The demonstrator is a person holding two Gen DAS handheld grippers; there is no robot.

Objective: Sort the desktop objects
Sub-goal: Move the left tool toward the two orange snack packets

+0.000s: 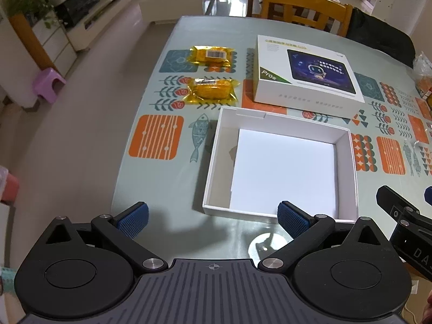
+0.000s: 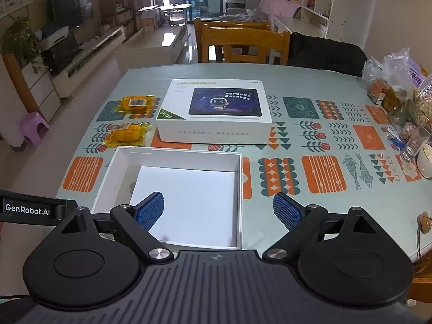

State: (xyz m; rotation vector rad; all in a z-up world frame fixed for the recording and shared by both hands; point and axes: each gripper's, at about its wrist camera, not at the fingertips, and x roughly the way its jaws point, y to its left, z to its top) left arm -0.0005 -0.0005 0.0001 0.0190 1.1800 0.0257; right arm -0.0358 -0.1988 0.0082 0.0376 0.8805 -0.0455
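An open white box (image 1: 216,162) (image 2: 113,172) with a white sheet inside sits near the table's front edge. Behind it lies its white lid (image 1: 305,73) (image 2: 216,113) printed with a tablet picture. Two yellow wrapped packets lie to the lid's left: a far one (image 1: 212,55) (image 2: 136,104) with a barcode label and a near one (image 1: 213,89) (image 2: 127,135). My left gripper (image 1: 213,220) is open and empty just before the box's near wall. My right gripper (image 2: 218,210) is open and empty above the box's near right corner.
The patterned tablecloth (image 2: 324,175) covers the table. Bags of snacks and jars (image 2: 399,94) crowd the right edge, with a white bowl (image 2: 425,160). Wooden chairs (image 2: 243,46) stand at the far side. The right gripper's body shows in the left wrist view (image 1: 405,221).
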